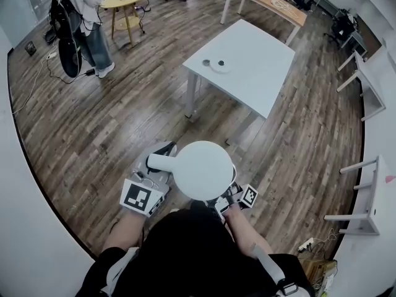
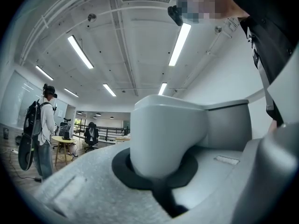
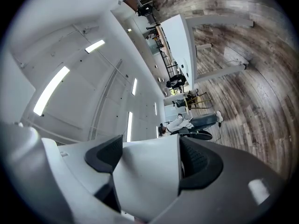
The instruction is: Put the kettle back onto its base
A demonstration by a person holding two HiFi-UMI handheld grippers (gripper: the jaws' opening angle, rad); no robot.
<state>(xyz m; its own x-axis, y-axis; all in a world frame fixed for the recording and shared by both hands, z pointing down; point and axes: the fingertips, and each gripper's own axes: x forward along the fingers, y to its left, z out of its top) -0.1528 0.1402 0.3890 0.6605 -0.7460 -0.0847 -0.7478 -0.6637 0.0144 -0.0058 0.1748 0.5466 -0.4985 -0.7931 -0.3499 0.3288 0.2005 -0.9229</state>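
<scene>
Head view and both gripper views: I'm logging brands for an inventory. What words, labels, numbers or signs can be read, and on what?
No text can be read in any view.
Kettle: plain white, no print visible.
Left marker cube and right marker cube: black-and-white square patterns only, no letters.
Small dark label beside the left marker cube: too small to read.

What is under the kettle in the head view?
Wood floor shows all round the kettle, held by the left gripper and right gripper. Its round body covers whatever lies straight below; the base sits on the table ahead.
</scene>
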